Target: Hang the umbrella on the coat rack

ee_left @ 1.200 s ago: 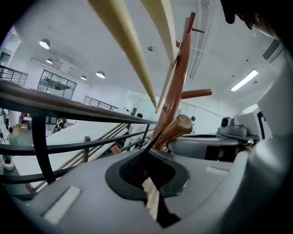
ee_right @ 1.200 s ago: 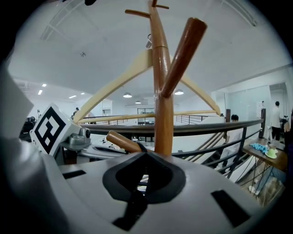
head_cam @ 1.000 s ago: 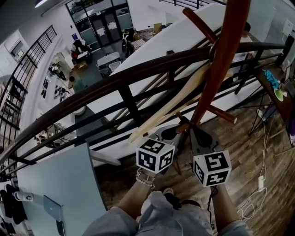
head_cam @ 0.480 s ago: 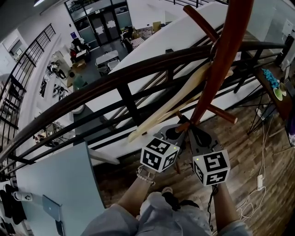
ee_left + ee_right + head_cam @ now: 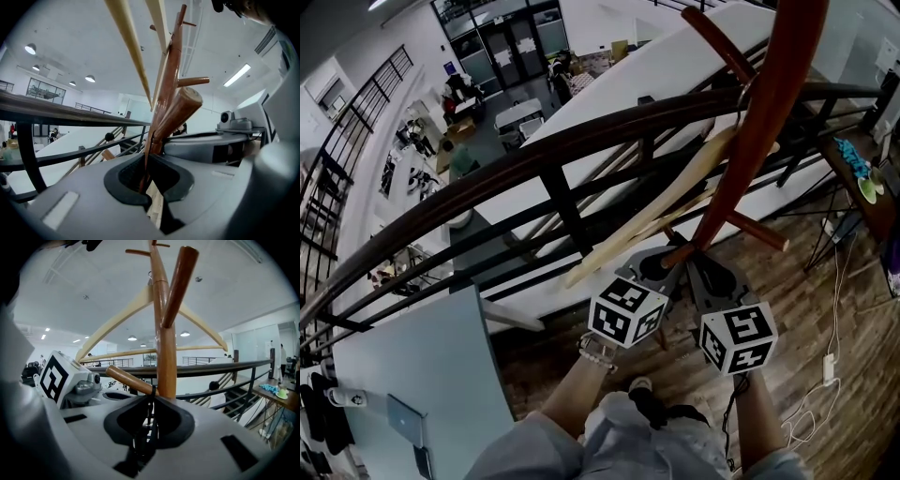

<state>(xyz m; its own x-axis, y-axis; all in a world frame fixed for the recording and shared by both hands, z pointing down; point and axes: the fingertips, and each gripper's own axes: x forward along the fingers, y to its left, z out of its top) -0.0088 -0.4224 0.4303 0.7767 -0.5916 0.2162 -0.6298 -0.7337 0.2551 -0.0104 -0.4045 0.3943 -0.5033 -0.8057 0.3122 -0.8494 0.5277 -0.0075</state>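
Note:
The red-brown coat rack pole (image 5: 759, 122) rises in front of me, with a pale wooden hanger (image 5: 656, 211) hung high on it. Both grippers meet at a short lower peg (image 5: 675, 253). In the right gripper view a thin black strap (image 5: 151, 397) loops over this peg (image 5: 129, 379) and runs down into my right gripper (image 5: 149, 420), which is shut on it. My left gripper (image 5: 149, 180) is shut on a thin strand that leads up to the same peg (image 5: 180, 110). The umbrella's body is hidden below the grippers (image 5: 654, 272).
A dark curved railing (image 5: 487, 187) runs just behind the rack, with a drop to a lower floor beyond. More pegs (image 5: 759, 232) stick out of the pole. A table (image 5: 862, 178) stands at the right and cables (image 5: 830, 370) lie on the wooden floor.
Both grippers have edged slightly up and to the right, closer round the lower peg. The strap stays held and the hanger has not moved on the rack.

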